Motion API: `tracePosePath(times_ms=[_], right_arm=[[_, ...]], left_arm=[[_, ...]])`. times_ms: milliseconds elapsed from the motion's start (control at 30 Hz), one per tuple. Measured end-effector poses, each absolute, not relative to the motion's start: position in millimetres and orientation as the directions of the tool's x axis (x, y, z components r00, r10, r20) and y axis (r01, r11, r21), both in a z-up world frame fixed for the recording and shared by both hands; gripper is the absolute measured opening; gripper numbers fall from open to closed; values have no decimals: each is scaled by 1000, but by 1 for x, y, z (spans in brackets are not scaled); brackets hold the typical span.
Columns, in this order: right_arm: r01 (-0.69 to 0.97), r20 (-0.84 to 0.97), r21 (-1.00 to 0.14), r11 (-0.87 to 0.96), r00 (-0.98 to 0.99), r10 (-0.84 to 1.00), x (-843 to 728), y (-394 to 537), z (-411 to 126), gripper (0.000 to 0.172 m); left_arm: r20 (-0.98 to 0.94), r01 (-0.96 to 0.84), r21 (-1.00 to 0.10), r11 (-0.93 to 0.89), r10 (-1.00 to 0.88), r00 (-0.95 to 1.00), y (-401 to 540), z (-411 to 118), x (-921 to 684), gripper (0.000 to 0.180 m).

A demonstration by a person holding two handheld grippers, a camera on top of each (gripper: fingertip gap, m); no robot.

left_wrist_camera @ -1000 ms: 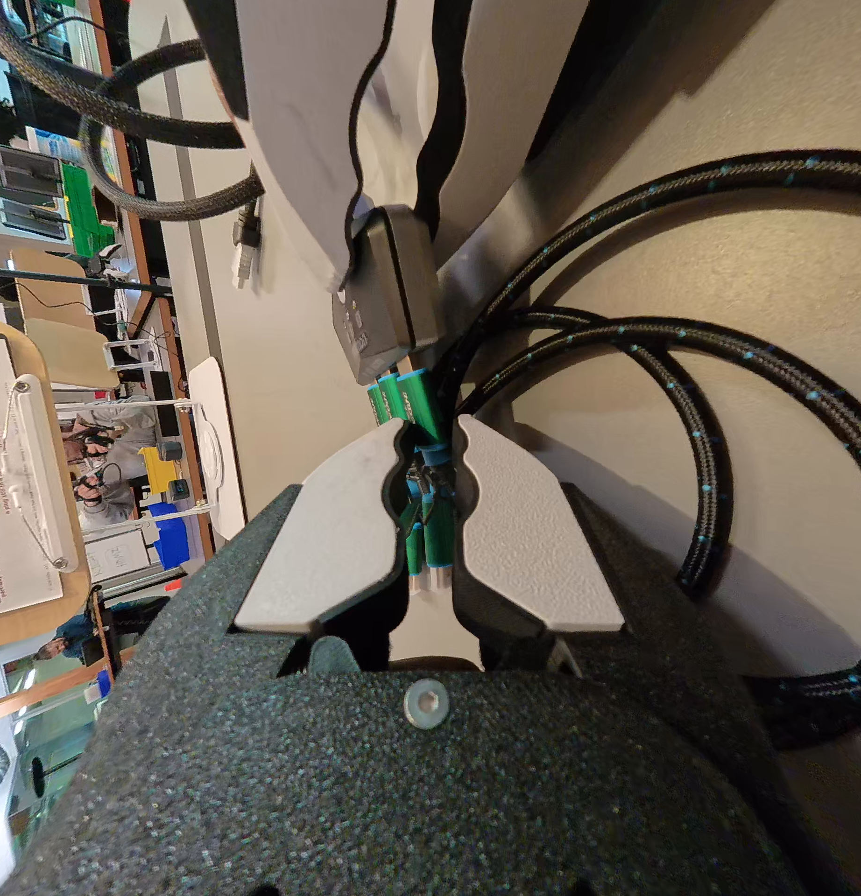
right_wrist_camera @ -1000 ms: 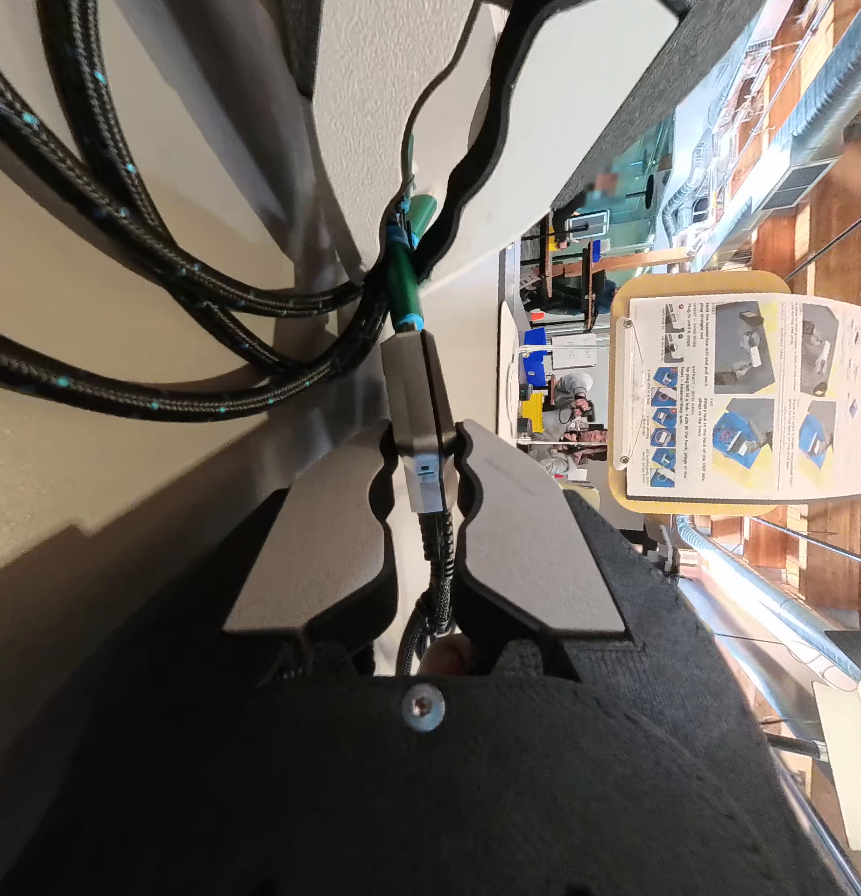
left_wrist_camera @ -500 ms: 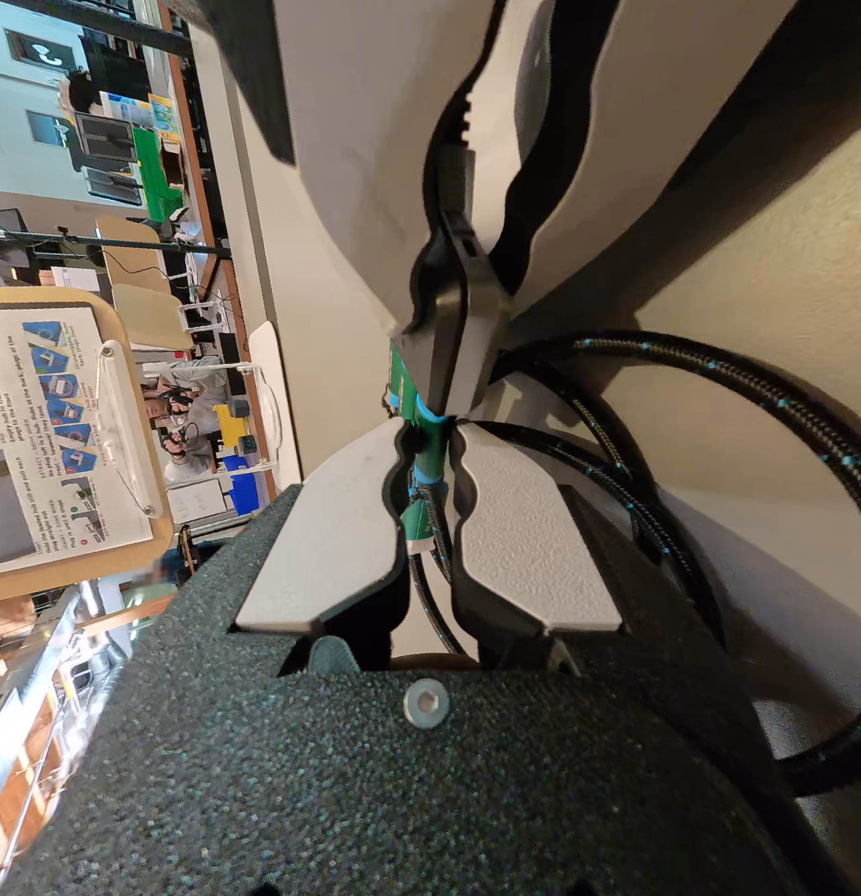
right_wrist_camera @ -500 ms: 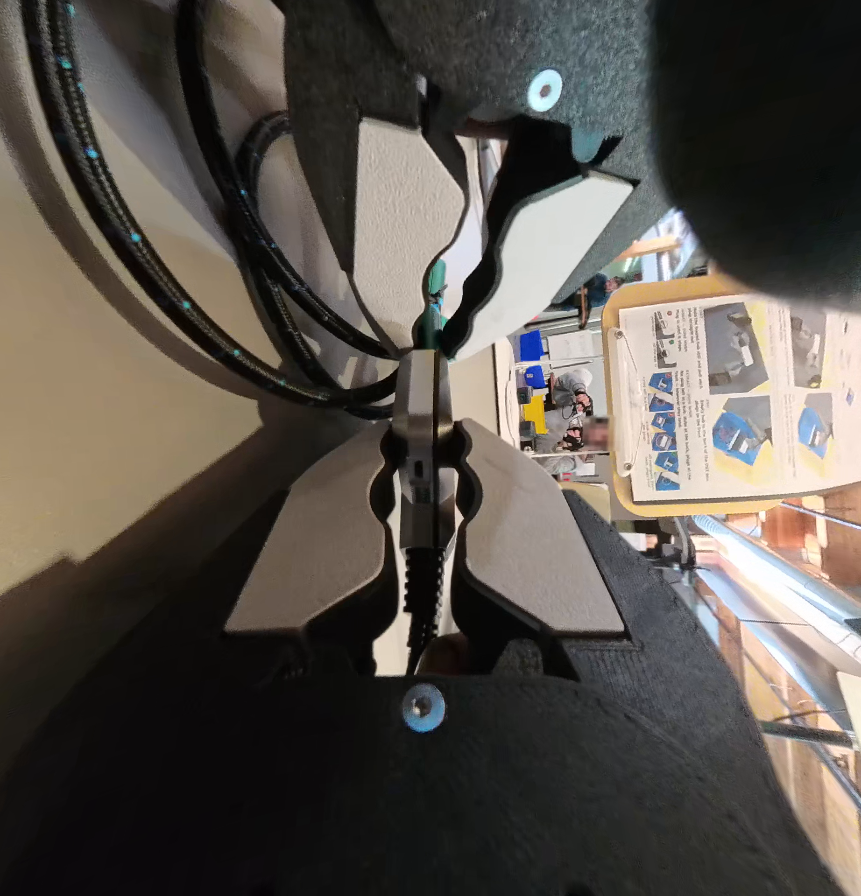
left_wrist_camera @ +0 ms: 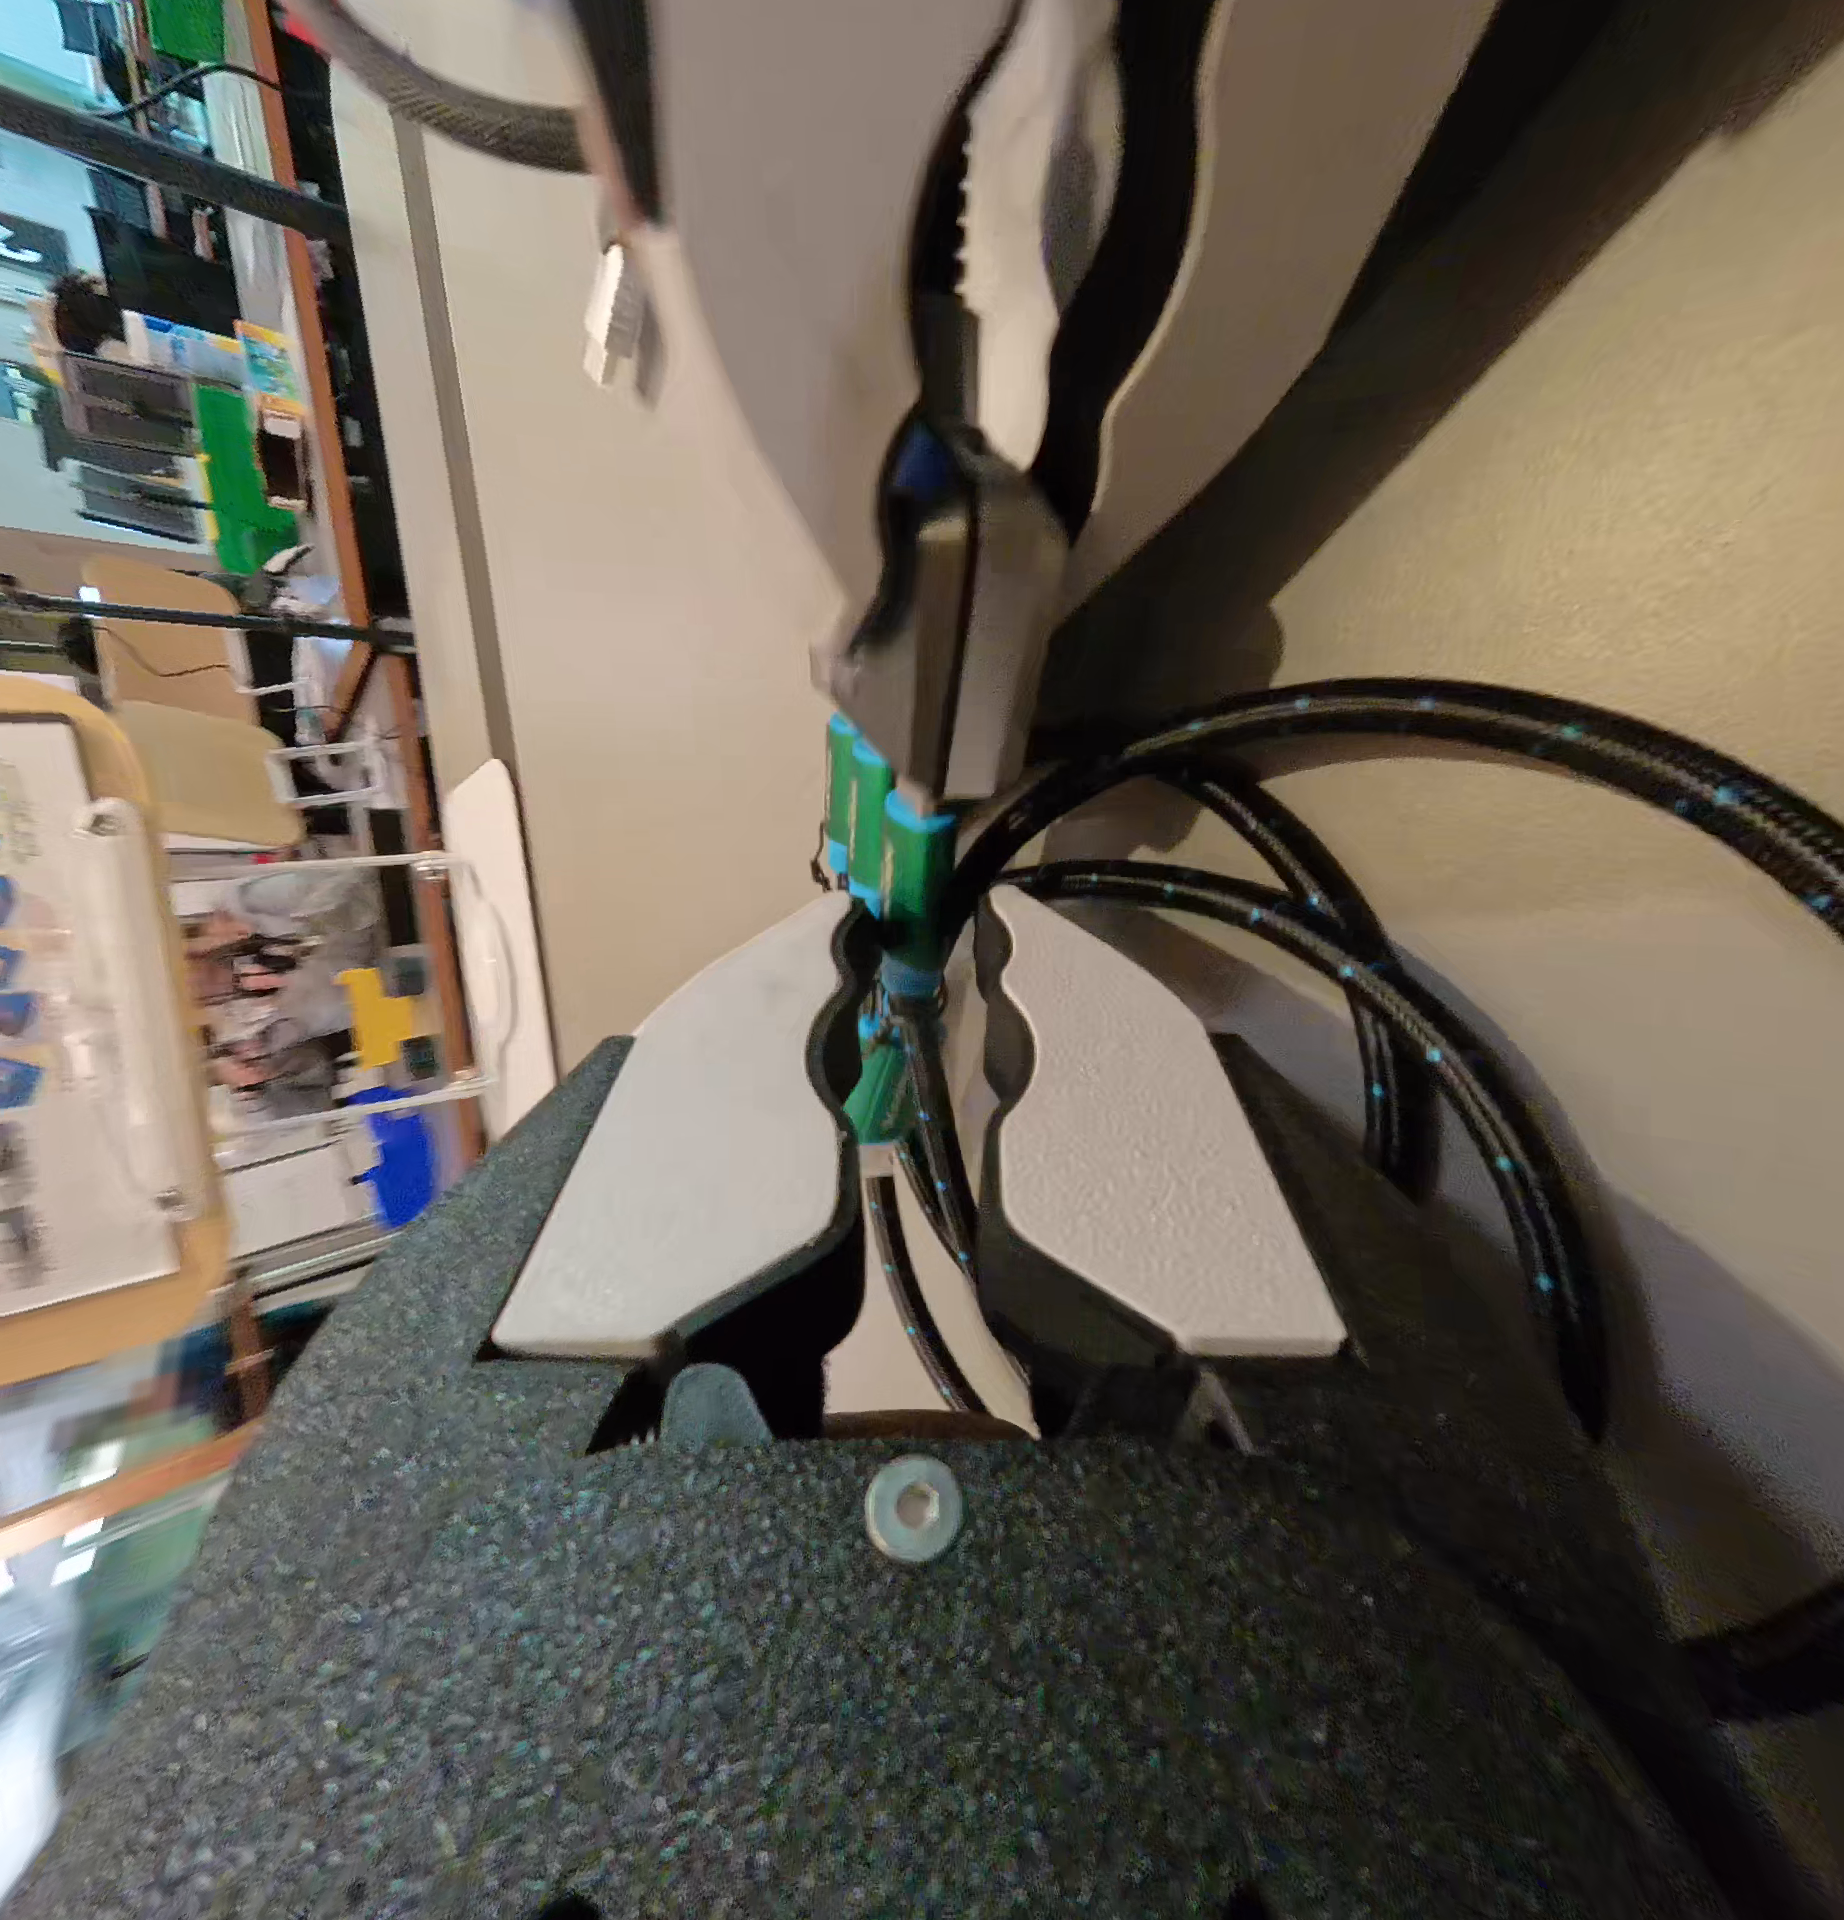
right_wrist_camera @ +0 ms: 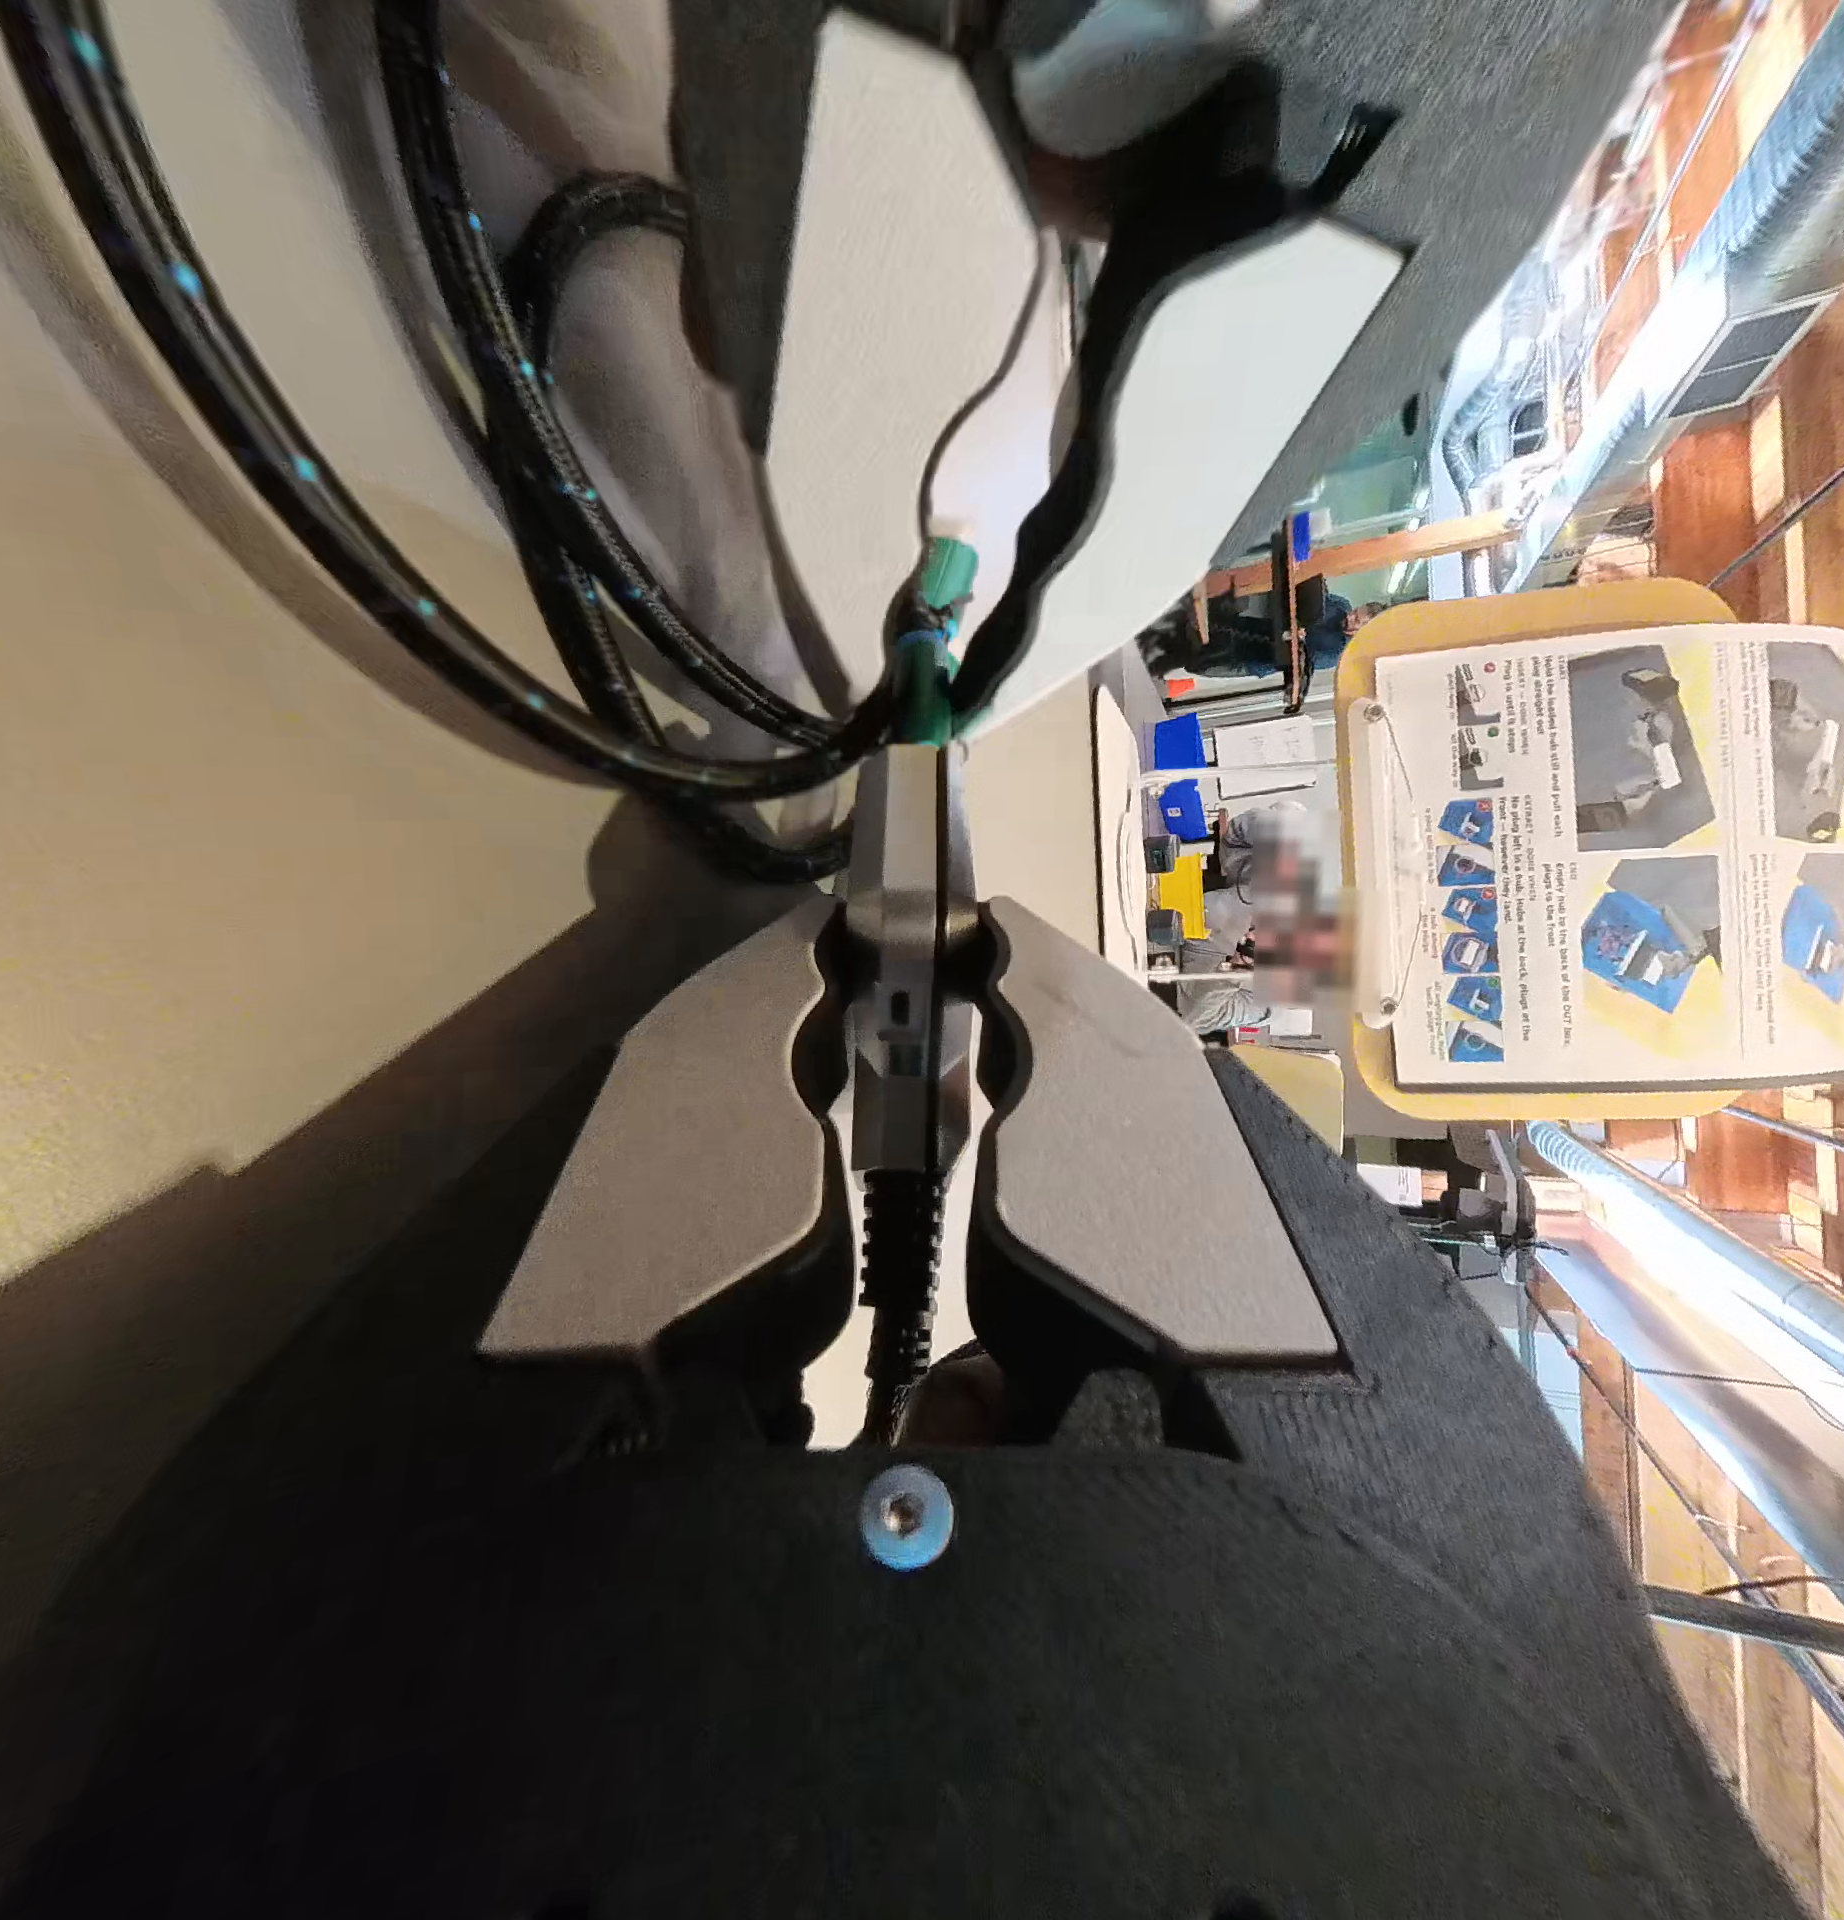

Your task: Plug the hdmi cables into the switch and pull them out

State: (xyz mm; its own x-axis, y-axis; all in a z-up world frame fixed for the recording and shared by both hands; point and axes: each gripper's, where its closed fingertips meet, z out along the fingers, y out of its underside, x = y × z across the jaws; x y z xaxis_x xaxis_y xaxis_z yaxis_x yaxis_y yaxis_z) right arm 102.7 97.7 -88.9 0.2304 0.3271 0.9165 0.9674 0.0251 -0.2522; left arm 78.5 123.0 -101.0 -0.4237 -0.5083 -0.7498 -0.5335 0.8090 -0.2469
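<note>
Beige tabletop; black braided cables crowd both claws.

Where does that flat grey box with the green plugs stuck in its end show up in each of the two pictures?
Left wrist view: the grey box is just above centre, clamped by the far gripper, green plugs pointing down.
Right wrist view: the box is at centre, between this gripper's own fingers.
Shared landmark: the black braided cables beside it.

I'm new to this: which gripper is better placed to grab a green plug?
Probably the left. The left gripper has the green plugs right between its parted fingers, whereas the right gripper is occupied, its pads pressed on the grey hub they plug into.
</note>
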Motion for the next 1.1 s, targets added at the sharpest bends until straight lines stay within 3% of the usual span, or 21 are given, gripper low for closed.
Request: tracePosePath(times_ms=[100,200,300,500,567,767,1100], right_arm=[[967,918,-249,53,218,331,104,96,-90,21],[964,916,-256,76,217,338,103,94,-89,21],[964,921,-240,117,188,341,100,91,-90,21],[953,928,-215,216,130,349,85,81,-90,21],[946,929,-211,247,115,352,80,77,-90,21],[937,932,-202,285,94,351,74,72,-91,21],[944,917,-217,247,111,383,86,74,-94,21]], left_arm=[[-642,-533,-417,736,-654,-400,130,-90,70,27],[-405,-533,-602,595,-802,-439,127,-86,60,32],[-275,-519,-682,515,-838,-471,124,-87,55,34],[-125,-496,-720,485,-793,-596,107,-97,43,36],[-102,-486,-725,488,-774,-625,100,-97,40,27],[-37,-542,-680,493,-762,-647,92,-109,34,23],[-63,-524,-677,516,-750,-658,80,-105,42,13]])
